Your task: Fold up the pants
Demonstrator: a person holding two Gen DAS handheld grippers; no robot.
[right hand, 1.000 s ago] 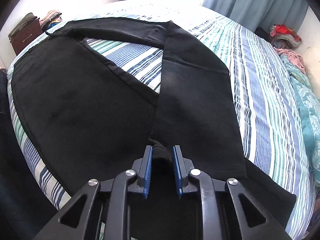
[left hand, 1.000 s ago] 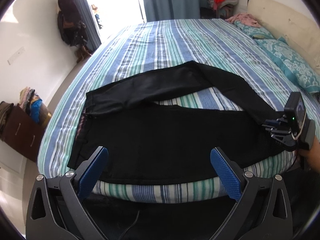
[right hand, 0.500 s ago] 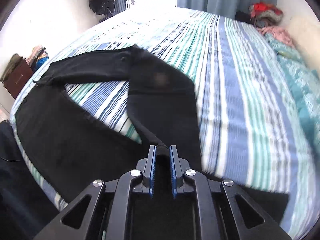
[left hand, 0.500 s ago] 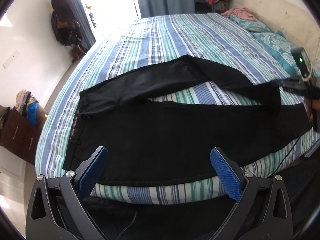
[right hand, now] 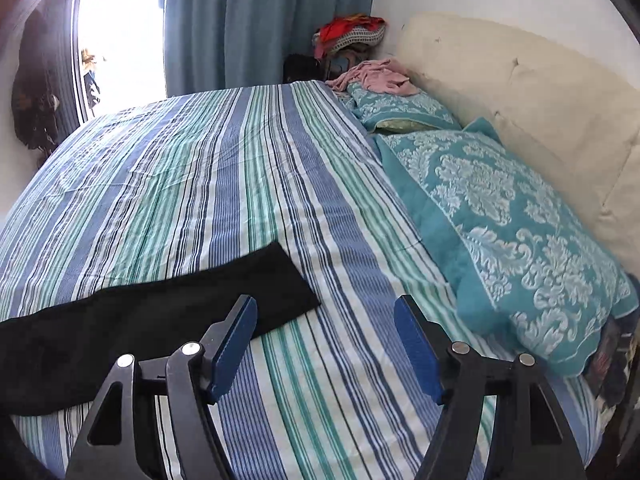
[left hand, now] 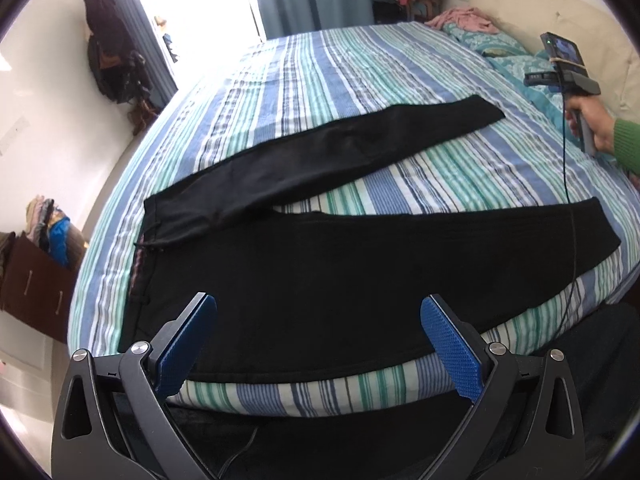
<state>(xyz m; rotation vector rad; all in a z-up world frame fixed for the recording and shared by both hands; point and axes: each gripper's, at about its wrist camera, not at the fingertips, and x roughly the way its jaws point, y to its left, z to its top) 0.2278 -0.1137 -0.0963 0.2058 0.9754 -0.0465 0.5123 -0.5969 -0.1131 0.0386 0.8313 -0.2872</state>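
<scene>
Black pants [left hand: 320, 272] lie flat on the striped bed [left hand: 320, 68], waistband at the left, the two legs spread apart in a V toward the right. My left gripper [left hand: 318, 340] is open and empty, held above the near edge over the nearer leg. My right gripper [right hand: 326, 344] is open and empty, above the bed just right of the far leg's hem [right hand: 256, 292]. In the left wrist view the right gripper [left hand: 560, 76] shows in a hand at the far right, above the bed.
Teal patterned pillows [right hand: 500, 216] and a cream headboard [right hand: 540, 92] lie at the right end. Pink clothing [right hand: 372, 76] sits by the pillows. A brown dresser [left hand: 32, 280] stands left of the bed. A cable [left hand: 568, 184] hangs from the right gripper across the near leg.
My right gripper carried the far leg outward to the right, straightened it, then opened and let it go. The left gripper stayed open and rose slightly.
</scene>
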